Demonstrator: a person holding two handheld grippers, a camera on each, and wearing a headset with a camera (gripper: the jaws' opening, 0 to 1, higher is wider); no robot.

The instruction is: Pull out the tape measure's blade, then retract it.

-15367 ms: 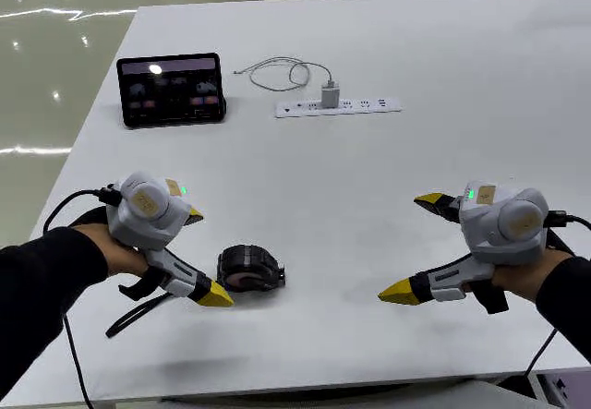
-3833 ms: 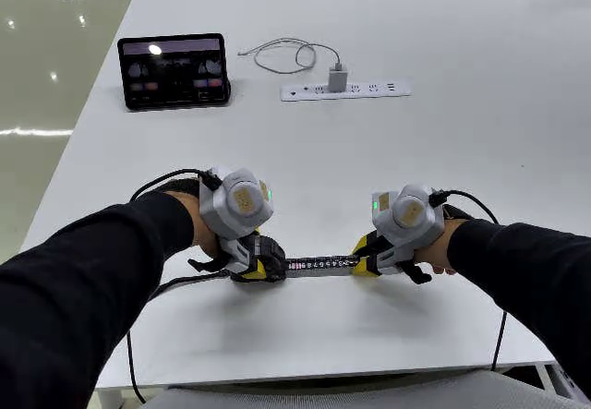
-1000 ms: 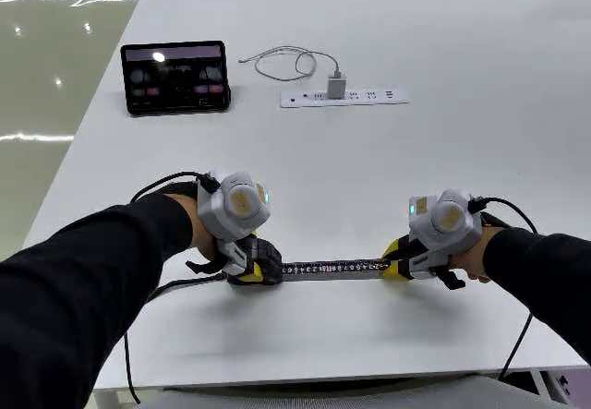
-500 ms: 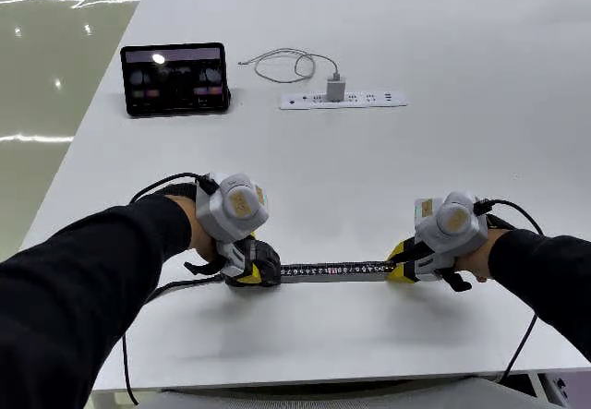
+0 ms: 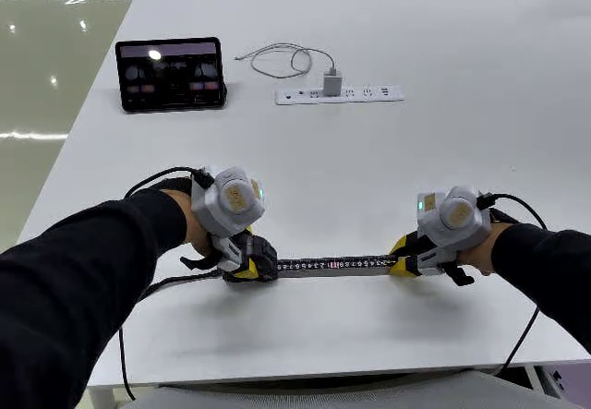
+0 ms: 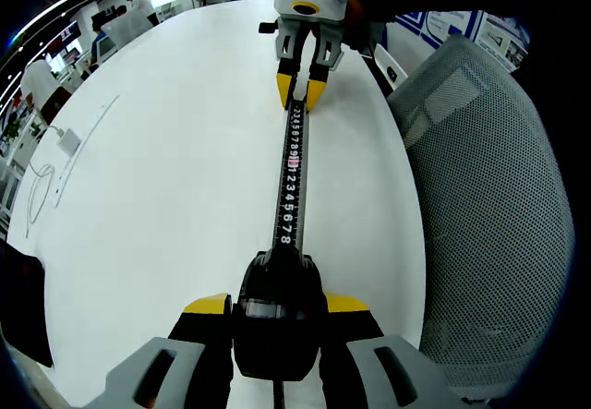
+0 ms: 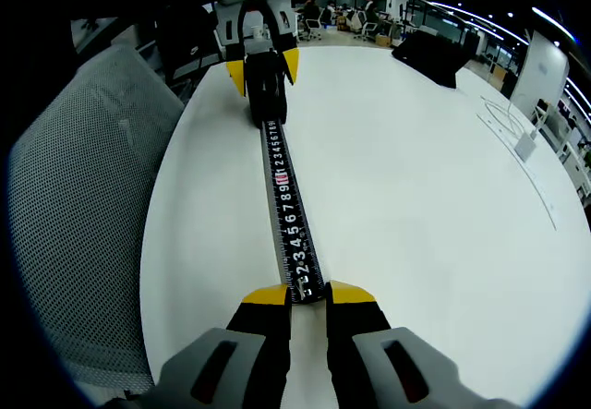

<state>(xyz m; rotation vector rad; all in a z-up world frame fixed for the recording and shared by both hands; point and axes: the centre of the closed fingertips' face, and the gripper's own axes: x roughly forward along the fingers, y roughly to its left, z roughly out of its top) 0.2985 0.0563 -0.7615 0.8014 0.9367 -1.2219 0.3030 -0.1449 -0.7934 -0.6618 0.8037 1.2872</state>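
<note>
black tape measure (image 5: 262,256) in left tool (image 6: 277,304), blade (image 5: 332,264) out

Long blk sleeves: left sleeve (image 5: 83,270), right sleeve (image 5: 554,266). Left tongs (image 5: 247,267) & right tongs (image 5: 399,261) same build: lt-grey rounded housing, tan sticker on top, green LED beside sticker, blk jaws w/ yellow tips. Thin blk left cable (image 5: 152,177) off housing rear; right cable (image 5: 517,202) likewise.
</note>
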